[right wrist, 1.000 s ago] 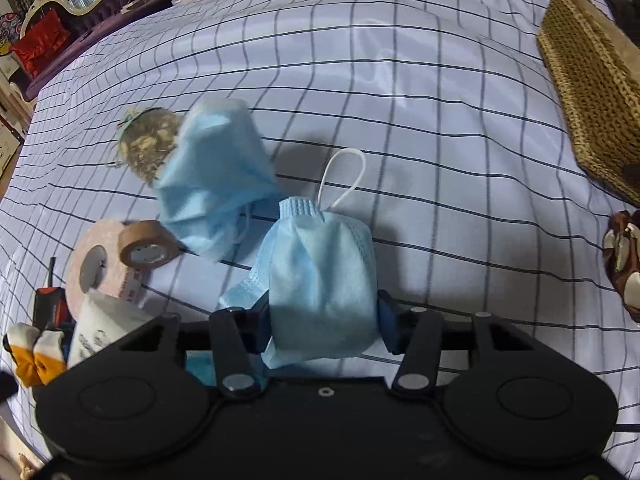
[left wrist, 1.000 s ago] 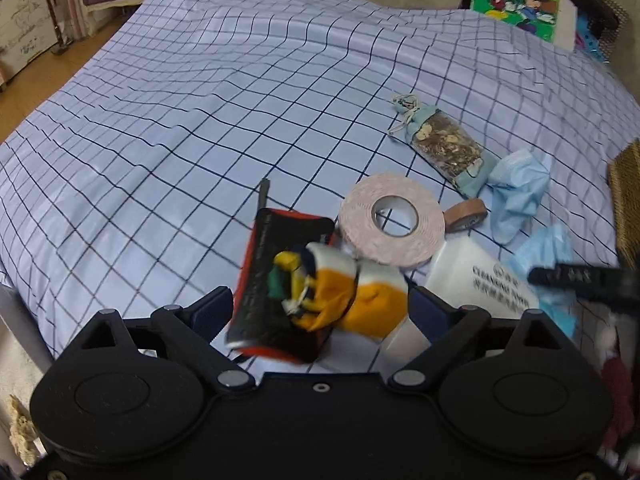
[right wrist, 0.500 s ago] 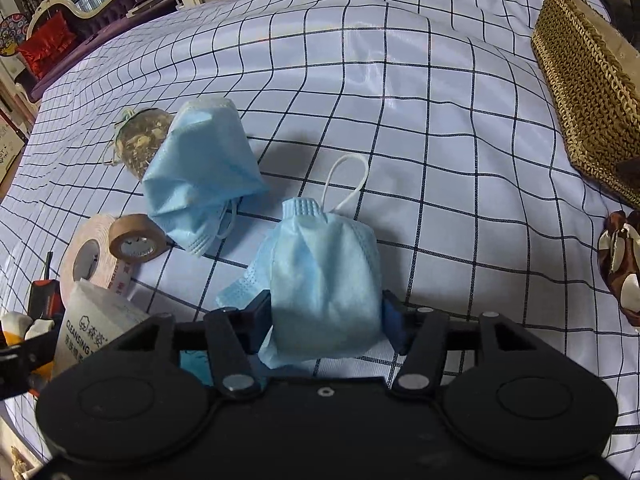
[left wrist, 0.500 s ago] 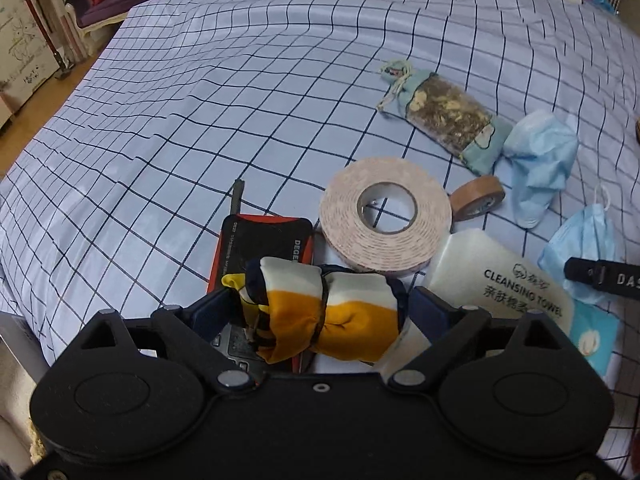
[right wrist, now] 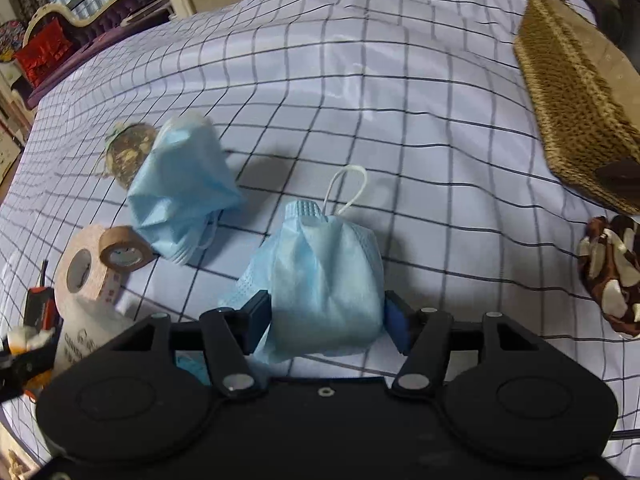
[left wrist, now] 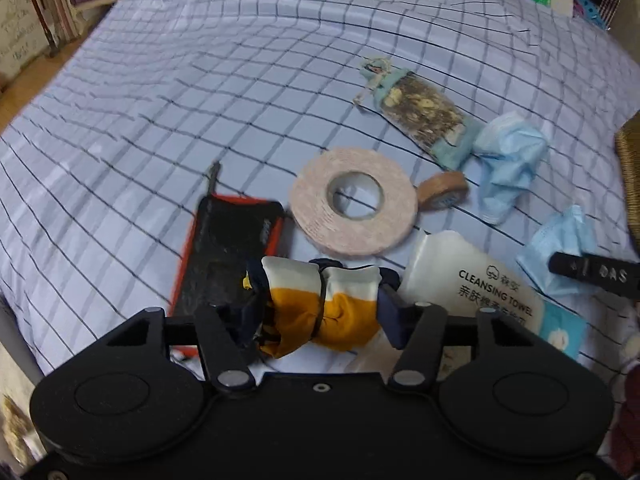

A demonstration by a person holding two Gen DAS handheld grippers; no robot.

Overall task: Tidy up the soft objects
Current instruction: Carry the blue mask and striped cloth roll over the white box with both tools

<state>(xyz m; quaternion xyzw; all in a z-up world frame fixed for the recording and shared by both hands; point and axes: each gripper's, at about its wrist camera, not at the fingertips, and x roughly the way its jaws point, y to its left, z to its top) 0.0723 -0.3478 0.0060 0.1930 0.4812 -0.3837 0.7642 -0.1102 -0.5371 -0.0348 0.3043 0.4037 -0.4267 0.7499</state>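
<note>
Rolled yellow-and-white cloth (left wrist: pixel 320 308), bound by a dark band, sits between the fingers of the left tool (left wrist: pixel 316 316); jaws have just been closing and the pads now press both ends of it. Its lower edge is hidden behind the tool body. Beneath it, a black-and-orange case (left wrist: pixel 228 248) lies on the bed (left wrist: pixel 160 100), near end covered by the cloth.

Right tool (right wrist: pixel 326 320): jaws have just been opening, crumpled blue face mask (right wrist: pixel 324 280) between them. The left pad's face is hidden by the mask; contact on either side hard to judge, so grip cannot be told. White ear loop (right wrist: pixel 348 188) lies on the sheet beyond.

Second mask (right wrist: pixel 180 192) lies further off, blurred, overlapping a dried-herb sachet (left wrist: pixel 420 116). Large pink tape roll (left wrist: pixel 354 200), small brown tape roll (left wrist: pixel 442 190) touching it, cleansing towel pack (left wrist: pixel 472 280) just beside. Woven basket (right wrist: pixel 576 100) cut off at right edge; brown-and-white object (right wrist: pixel 612 272) partly out of frame.
</note>
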